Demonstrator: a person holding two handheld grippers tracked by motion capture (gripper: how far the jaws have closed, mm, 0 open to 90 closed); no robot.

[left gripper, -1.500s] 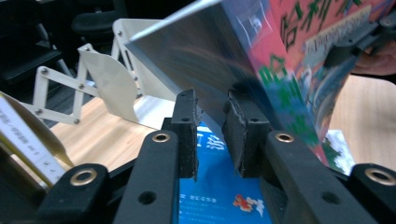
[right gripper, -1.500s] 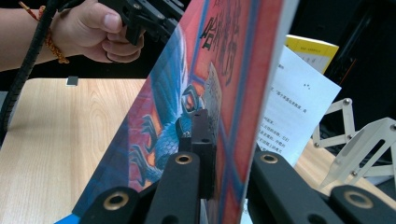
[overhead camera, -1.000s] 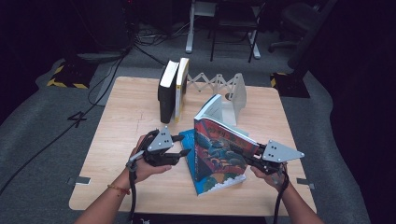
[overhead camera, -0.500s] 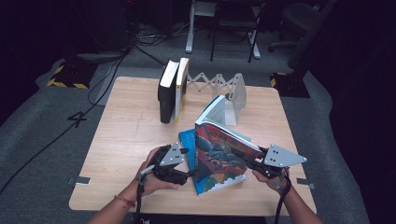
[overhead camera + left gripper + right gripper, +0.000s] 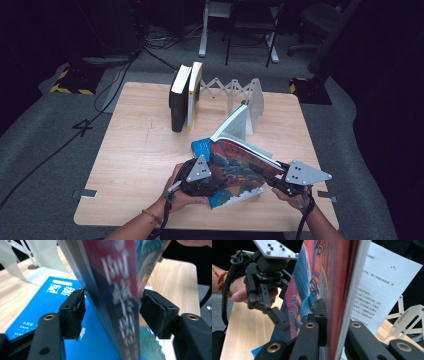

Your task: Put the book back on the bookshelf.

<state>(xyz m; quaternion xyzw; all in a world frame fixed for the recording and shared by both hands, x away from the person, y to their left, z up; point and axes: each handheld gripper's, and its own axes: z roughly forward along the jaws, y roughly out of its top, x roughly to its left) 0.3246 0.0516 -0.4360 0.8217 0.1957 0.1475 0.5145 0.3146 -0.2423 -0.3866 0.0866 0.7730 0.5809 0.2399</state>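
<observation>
Right gripper (image 5: 334,322): jaws clamped on the colourful book's (image 5: 235,170) page block and cover. Left gripper (image 5: 112,307): jaws just been closing, straddling its spine, left pad touching, right pad just clear. Book: red-and-blue illustrated cover, white lettering, tilted half open near the tabletop's (image 5: 135,150) front edge, over a blue book (image 5: 50,305) lying flat.

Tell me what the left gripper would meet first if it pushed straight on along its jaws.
The left gripper would meet the colourful book's spine, already standing between its jaws with a small gap each side; the jaws have just been closing. The blue book lies beneath.
</observation>
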